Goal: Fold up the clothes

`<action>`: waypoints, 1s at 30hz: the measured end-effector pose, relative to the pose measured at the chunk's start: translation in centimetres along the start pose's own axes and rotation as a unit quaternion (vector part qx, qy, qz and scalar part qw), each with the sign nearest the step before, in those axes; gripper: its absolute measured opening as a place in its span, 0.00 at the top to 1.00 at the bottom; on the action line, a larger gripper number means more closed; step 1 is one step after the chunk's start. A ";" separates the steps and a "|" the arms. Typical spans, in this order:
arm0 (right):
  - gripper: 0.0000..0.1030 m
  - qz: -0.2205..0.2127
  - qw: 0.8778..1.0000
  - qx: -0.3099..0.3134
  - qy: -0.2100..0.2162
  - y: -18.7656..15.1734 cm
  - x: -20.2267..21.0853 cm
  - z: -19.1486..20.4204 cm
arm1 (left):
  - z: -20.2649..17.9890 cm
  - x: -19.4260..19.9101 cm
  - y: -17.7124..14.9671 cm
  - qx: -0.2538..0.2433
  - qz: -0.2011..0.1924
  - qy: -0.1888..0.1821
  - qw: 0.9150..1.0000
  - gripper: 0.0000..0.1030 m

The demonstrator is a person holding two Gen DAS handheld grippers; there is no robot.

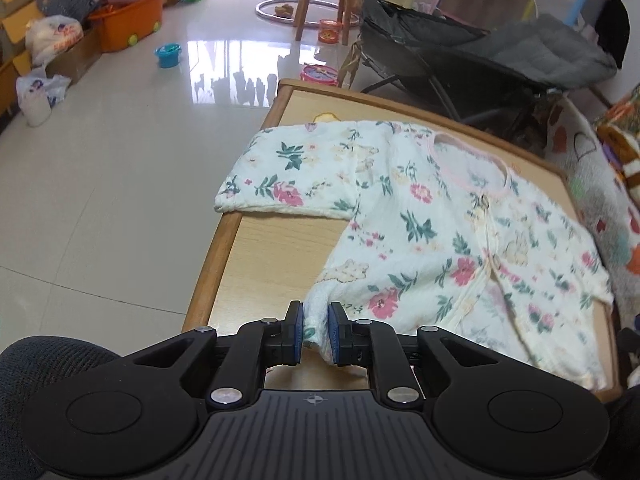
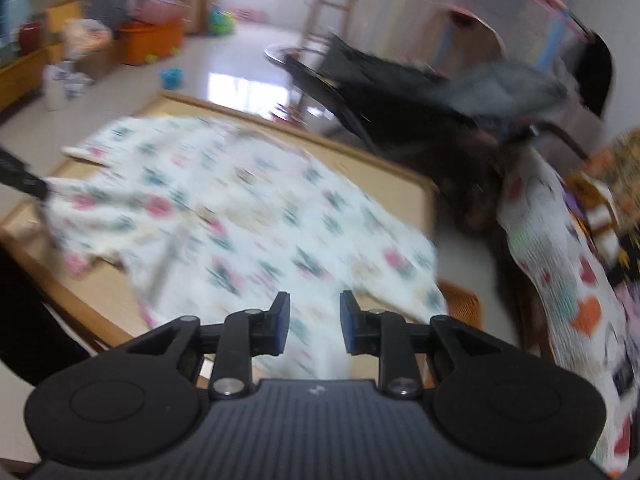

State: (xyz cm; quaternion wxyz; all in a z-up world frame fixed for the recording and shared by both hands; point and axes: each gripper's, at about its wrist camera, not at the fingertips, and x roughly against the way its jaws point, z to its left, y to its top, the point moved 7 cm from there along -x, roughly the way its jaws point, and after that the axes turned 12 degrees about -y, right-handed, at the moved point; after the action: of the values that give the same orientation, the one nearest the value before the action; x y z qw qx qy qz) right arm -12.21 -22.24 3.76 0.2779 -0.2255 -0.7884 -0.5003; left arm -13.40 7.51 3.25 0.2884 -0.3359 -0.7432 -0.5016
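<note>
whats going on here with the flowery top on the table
A person is folding a floral baby top spread on a wooden table, using two handheld grippers. The left gripper has pinched the hem at the top's near corner. The right gripper is open above the other side of the hem, gripping nothing; that view is motion-blurred.

The table (image 1: 256, 248) is bare wood between the outstretched sleeve and the near hem, leaving open room along its left edge, and beyond that edge the tiled floor (image 1: 120, 200) lies clear for a long way. The far side is hemmed in by a dark stroller (image 1: 480, 64) close behind the table. On the right, a patterned blanket (image 2: 560, 280) hangs near the corner; that view is blurred, so the gap there is uncertain.
</note>
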 end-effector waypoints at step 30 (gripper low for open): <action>0.98 0.040 0.965 0.171 0.197 0.4 -4.9 13.3 | -1.9 2.0 3.0 0.070 -0.023 -0.101 0.992 0.83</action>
State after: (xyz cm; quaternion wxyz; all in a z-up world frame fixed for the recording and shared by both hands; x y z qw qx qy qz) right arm -11.09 -10.32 -3.81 0.4818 -0.1032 -0.7823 -0.3811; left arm -12.03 6.92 7.05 0.2231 -0.3469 -0.8095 -0.4177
